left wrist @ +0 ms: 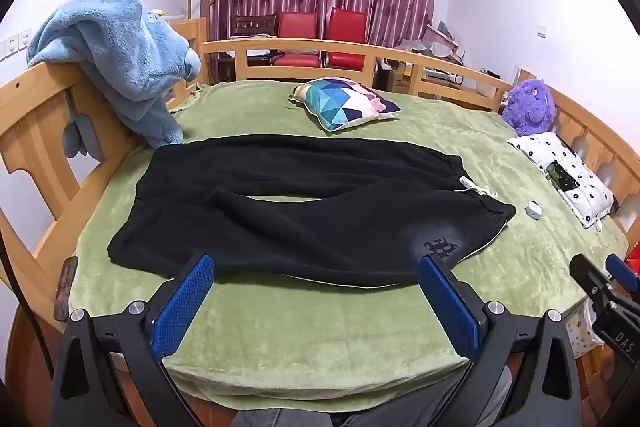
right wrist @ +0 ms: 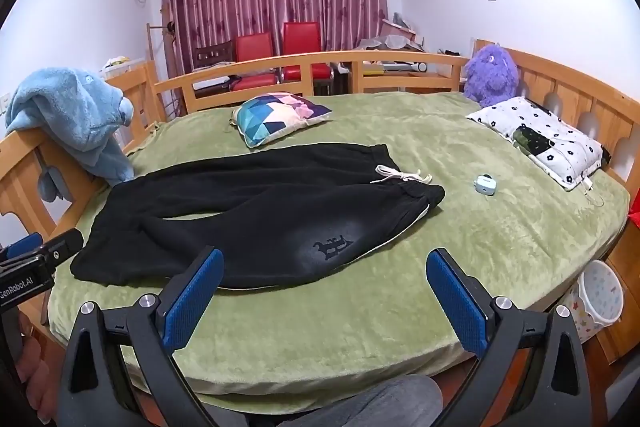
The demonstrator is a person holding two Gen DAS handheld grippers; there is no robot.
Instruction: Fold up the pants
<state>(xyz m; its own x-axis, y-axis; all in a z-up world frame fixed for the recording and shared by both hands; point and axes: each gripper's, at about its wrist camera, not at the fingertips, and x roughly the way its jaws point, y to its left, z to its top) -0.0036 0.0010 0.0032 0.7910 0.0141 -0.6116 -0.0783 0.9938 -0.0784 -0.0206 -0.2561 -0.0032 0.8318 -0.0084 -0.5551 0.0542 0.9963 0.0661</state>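
Black pants lie spread flat on the green bedspread, waistband with a white drawstring to the right, legs to the left. They also show in the right wrist view, drawstring at the right. My left gripper is open and empty, held above the near edge of the pants. My right gripper is open and empty, near the hip of the pants with the printed logo. Each gripper shows at the edge of the other's view.
A colourful pillow lies beyond the pants. A white patterned pillow and purple plush sit at the right. A small pale blue case lies right of the waistband. A blue plush blanket hangs on the wooden bed rail.
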